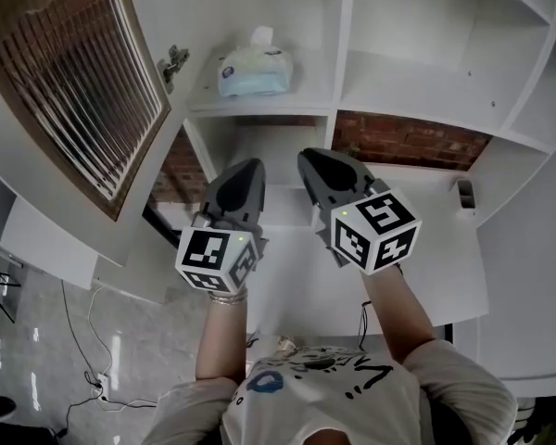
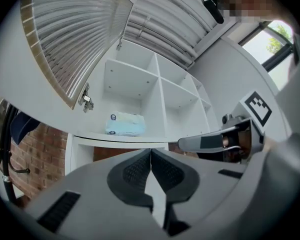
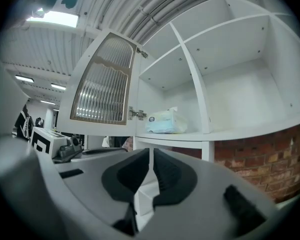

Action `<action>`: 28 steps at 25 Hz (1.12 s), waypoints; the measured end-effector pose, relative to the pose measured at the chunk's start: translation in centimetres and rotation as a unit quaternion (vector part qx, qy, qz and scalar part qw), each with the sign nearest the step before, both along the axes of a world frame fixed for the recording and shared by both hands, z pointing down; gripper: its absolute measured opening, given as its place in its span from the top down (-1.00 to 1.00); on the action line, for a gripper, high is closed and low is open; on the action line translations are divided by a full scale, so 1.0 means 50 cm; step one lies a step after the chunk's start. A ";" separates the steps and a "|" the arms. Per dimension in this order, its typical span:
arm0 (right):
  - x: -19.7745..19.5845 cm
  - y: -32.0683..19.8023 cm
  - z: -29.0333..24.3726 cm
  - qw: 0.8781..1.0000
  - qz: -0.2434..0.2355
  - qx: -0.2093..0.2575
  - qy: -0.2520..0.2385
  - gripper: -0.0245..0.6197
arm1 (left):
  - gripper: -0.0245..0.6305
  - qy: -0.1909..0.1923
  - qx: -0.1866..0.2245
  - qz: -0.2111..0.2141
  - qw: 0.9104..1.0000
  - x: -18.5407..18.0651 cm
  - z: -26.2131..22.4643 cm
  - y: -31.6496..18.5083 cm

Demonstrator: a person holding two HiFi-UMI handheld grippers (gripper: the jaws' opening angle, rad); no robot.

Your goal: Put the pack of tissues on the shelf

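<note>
Leftward only, window [image 2: 271, 40], tissue pack [image 2: 125, 124], shelf [image 2: 121, 137]

Left claw [image 1: 251, 168], right claw [image 1: 308, 157]: closed, empty

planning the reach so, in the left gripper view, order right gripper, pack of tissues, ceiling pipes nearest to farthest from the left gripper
1. right gripper, close alongside on the right
2. pack of tissues, ahead on the shelf
3. ceiling pipes, high overhead
</note>
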State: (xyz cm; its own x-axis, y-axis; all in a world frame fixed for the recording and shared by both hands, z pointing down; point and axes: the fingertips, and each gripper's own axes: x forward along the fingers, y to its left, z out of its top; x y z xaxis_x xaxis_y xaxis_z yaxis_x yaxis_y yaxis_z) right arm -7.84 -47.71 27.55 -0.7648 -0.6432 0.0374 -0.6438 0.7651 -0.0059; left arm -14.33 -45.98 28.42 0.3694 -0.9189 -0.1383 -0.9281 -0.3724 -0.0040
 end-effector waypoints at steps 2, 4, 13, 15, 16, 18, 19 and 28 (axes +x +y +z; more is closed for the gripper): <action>0.003 0.010 0.015 1.000 -0.005 -0.005 0.006 0.79 | 0.87 -0.003 -0.008 0.002 1.000 0.003 0.015 0.009; 0.002 0.022 0.029 1.000 -0.014 -0.007 0.012 0.79 | 0.87 -0.006 -0.017 0.005 1.000 0.004 0.030 0.017; 0.019 0.061 0.088 0.999 -0.026 0.002 0.035 0.80 | 0.87 -0.010 -0.047 0.026 0.998 0.026 0.095 0.055; 0.026 0.066 0.108 0.999 -0.025 -0.008 0.038 0.80 | 0.87 -0.010 -0.056 0.032 0.998 0.030 0.113 0.064; 0.028 0.068 0.120 0.999 -0.025 -0.014 0.041 0.80 | 0.87 -0.010 -0.061 0.034 0.997 0.032 0.124 0.069; 0.031 0.073 0.143 0.998 -0.027 -0.023 0.048 0.80 | 0.87 -0.013 -0.072 0.038 0.997 0.036 0.144 0.078; 0.032 0.076 0.153 0.998 -0.028 -0.028 0.051 0.80 | 0.87 -0.015 -0.076 0.040 0.996 0.038 0.153 0.082; 0.056 0.108 0.223 0.997 -0.036 -0.060 0.038 0.82 | 0.88 -0.010 -0.119 0.062 0.991 0.062 0.235 0.119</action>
